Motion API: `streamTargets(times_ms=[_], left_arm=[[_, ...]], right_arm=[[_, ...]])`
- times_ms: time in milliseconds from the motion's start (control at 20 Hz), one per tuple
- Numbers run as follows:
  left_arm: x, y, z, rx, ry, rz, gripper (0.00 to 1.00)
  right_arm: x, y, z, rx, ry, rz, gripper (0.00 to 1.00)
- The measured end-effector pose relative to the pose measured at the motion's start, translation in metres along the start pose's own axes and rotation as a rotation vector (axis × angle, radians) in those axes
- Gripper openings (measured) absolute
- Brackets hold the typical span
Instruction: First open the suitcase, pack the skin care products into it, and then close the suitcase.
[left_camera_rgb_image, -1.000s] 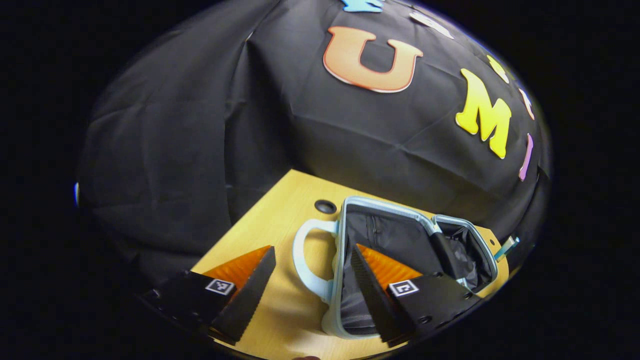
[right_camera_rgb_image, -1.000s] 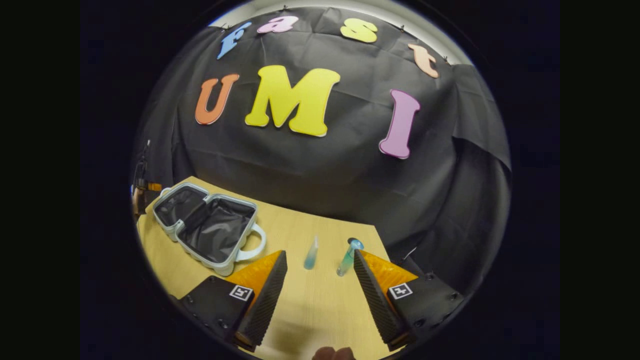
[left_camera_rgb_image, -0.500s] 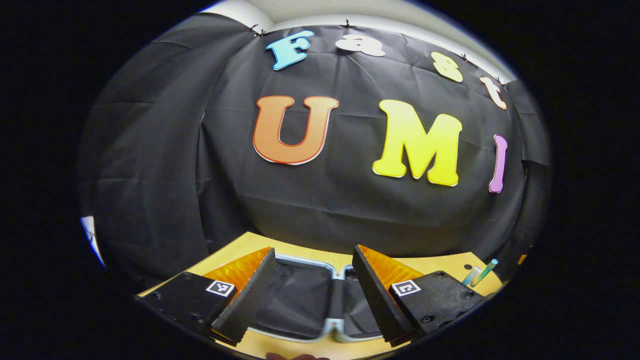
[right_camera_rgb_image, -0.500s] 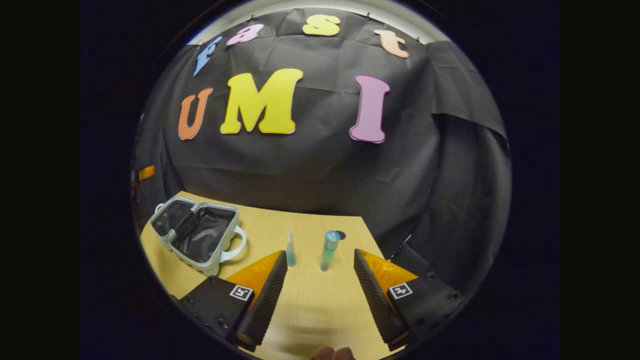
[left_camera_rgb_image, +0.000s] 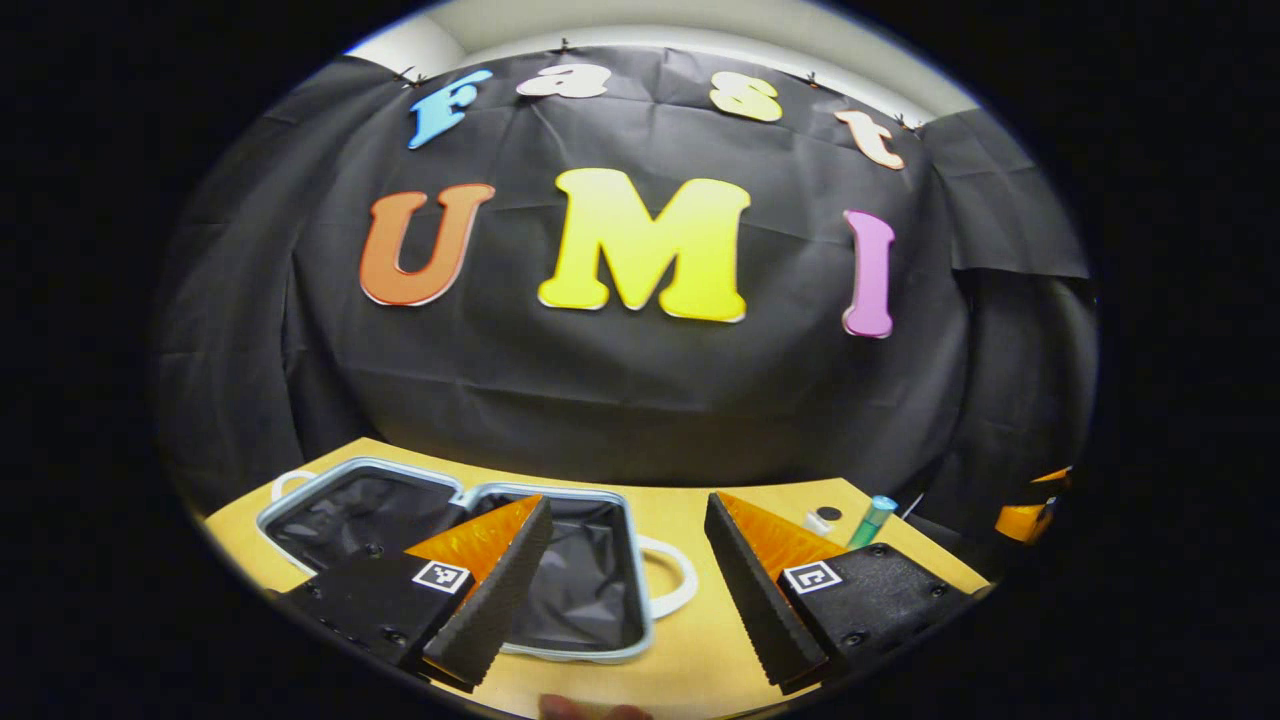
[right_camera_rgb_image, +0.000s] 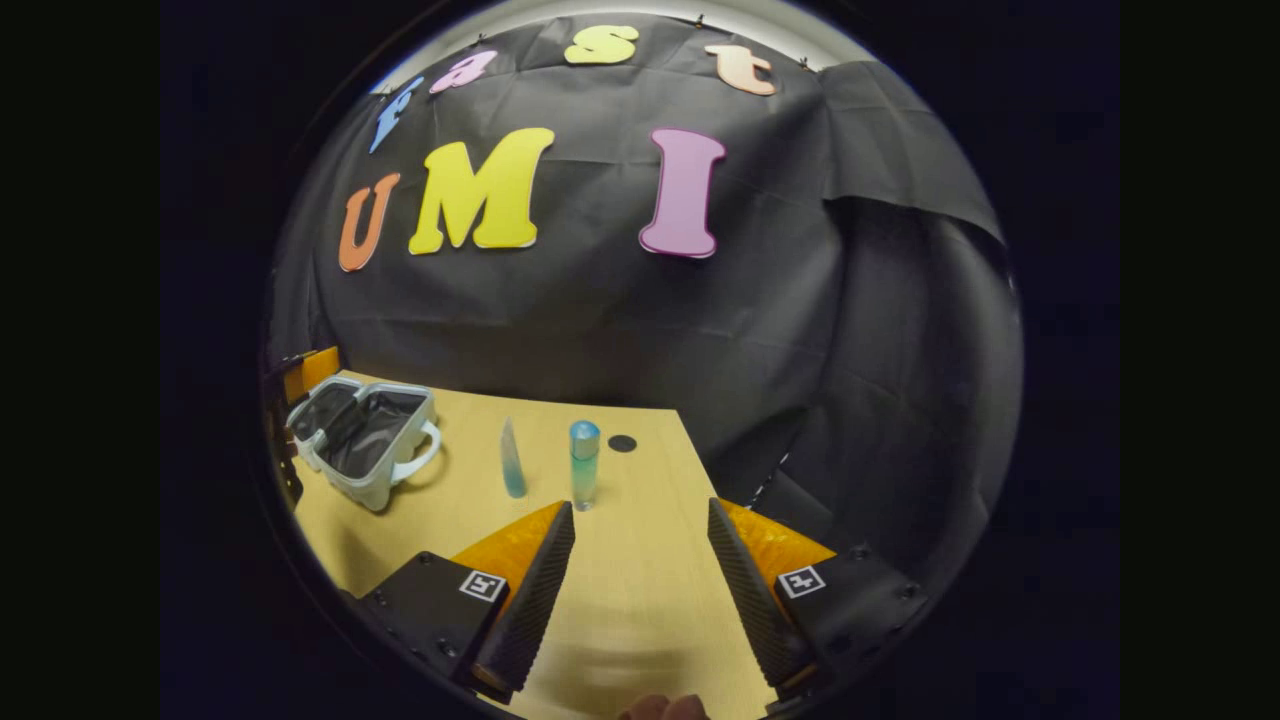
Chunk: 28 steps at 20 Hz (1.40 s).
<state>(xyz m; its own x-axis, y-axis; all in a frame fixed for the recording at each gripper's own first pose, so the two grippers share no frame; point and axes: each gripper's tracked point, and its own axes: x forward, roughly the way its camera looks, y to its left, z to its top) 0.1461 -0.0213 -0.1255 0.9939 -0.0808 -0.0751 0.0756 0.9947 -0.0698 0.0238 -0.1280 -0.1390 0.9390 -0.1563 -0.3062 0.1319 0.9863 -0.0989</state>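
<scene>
The pale blue suitcase lies open on the wooden table, its dark lining showing. Two skin care products stand upright to its right: a slim blue-green tube and a cylindrical bottle with a blue cap. In the left gripper view the bottle shows past the right finger. My left gripper is open above the suitcase's near half, holding nothing. My right gripper is open over bare table, just short of the bottle. The left gripper's orange edge shows beside the suitcase.
A dark round hole sits in the table behind the bottle. The table's right edge runs close to my right gripper. Black cloth closes the booth behind and at both sides. The other gripper's orange part shows at far right.
The left gripper view has swung right and risen, so the suitcase has slid left under its fingers. The right gripper has swung right and neared the two products.
</scene>
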Motion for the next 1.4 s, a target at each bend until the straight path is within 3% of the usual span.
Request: streamTargets(times_ms=[200,400,1000,1100,1200,1400], left_arm=[[0.029,-0.087,-0.037,0.050,0.045,-0.139,0.98],[0.063,-0.136,-0.080,0.065,0.126,-0.202,0.99],[0.148,-0.150,-0.189,0.127,0.359,-0.138,0.98],[0.157,-0.151,-0.194,0.124,0.380,-0.129,0.93],[0.164,-0.155,-0.195,0.121,0.391,-0.131,0.82],[0.165,-0.156,-0.203,0.122,0.444,-0.148,0.51]], right_arm=[[0.032,-0.013,-0.014,0.022,0.035,0.013,0.79],[0.053,-0.018,-0.023,0.029,0.068,0.039,0.79],[0.074,-0.033,-0.051,0.024,0.149,0.037,0.80],[0.077,-0.034,-0.055,0.022,0.161,0.038,0.80],[0.083,-0.033,-0.059,0.019,0.175,0.041,0.80],[0.098,-0.022,-0.063,0.007,0.186,0.066,0.80]])
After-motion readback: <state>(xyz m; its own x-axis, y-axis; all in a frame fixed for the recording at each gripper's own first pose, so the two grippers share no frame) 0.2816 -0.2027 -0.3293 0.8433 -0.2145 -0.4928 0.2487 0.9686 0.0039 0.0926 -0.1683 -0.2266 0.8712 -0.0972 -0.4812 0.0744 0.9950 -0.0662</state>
